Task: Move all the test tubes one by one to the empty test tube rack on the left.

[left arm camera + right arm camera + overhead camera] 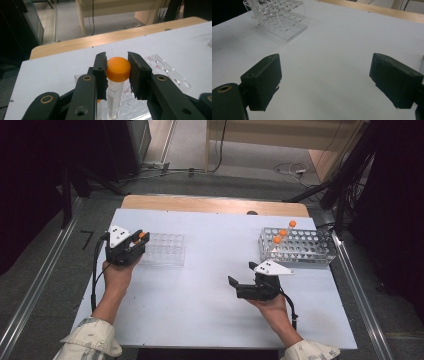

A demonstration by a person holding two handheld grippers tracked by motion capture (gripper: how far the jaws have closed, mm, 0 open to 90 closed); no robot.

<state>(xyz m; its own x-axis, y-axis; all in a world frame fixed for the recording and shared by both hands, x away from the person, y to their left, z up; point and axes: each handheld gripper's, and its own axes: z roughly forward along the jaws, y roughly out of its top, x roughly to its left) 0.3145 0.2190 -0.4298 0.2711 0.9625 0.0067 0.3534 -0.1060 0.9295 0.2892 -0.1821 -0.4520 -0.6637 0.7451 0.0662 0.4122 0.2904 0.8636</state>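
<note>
My left gripper point(140, 239) is shut on the orange cap of a clear tube point(118, 69). The tube hangs upright over the near left corner of a clear plastic rack point(167, 249); its lower end reaches down among the rack's holes point(170, 75). My right gripper point(241, 273) hovers low over the bare white table right of centre, its jaws wide open with nothing between them point(325, 82). The left rack point(279, 20) lies well ahead of it. A second clear rack point(300, 249) at the back right holds three orange-capped tubes point(282, 233).
The white tabletop point(210, 285) ends in a wooden strip point(215, 205) at the far edge. Cables trail from both grippers toward the person's forearms. Metal rails run along both sides of the table, with dark stands and floor cables beyond.
</note>
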